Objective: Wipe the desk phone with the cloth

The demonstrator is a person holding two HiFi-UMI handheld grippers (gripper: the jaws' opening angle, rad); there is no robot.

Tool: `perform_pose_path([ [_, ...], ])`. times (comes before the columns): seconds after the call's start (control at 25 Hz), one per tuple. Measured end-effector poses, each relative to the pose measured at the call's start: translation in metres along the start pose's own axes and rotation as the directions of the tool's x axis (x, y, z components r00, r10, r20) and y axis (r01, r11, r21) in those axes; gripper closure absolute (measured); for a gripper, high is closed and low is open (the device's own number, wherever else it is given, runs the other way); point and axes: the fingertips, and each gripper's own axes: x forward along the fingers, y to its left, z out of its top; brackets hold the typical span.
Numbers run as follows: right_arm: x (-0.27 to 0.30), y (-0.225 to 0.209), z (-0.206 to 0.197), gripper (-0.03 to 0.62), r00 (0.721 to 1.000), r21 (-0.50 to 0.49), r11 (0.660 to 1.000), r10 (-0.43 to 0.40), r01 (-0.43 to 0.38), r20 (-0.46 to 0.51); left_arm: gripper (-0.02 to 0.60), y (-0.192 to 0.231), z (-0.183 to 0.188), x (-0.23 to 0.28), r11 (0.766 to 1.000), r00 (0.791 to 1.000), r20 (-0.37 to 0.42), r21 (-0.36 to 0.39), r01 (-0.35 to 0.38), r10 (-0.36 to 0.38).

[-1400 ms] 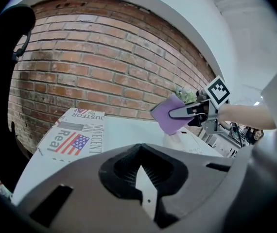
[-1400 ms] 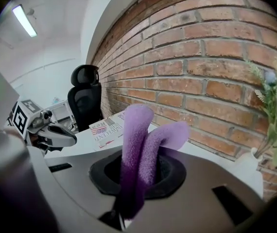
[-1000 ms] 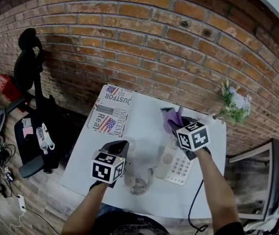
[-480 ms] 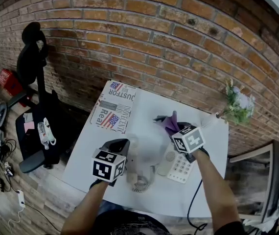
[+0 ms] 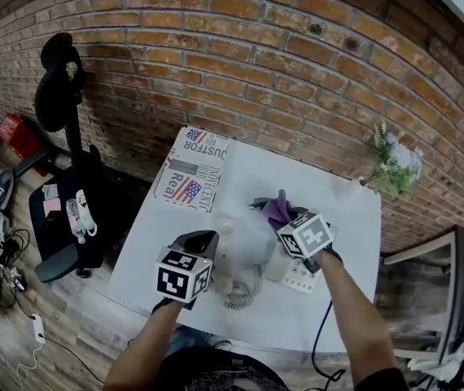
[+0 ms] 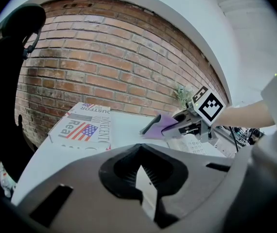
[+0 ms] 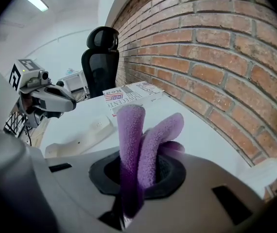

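Right gripper (image 7: 131, 188) jaws clench a purple fleecy cloth (image 7: 146, 140); left gripper (image 6: 141, 178) jaws sit closed, with a flag-printed "Real" cardboard sheet (image 6: 82, 127) beyond them.

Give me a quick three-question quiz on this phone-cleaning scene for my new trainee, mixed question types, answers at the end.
1. True or false: the right gripper holds the purple cloth.
2. Where is the handset? A) on its cradle; B) lying on the white table; C) on the office chair.
3. What sits at the table's far left corner, seen from the head view?
Key: 1 true; 2 B; 3 the flag-printed paper.
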Motion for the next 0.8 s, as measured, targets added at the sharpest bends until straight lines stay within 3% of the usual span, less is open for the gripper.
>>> perform_pose_path([
  [0.8, -0.007, 0.083, -0.041, 0.542, 0.997, 0.044, 0.997, 0.071, -0.071, -0.007, 0.577, -0.019, -0.027, -0.044, 1.0, 1.0, 0.006, 0.014, 0.007, -0.007],
])
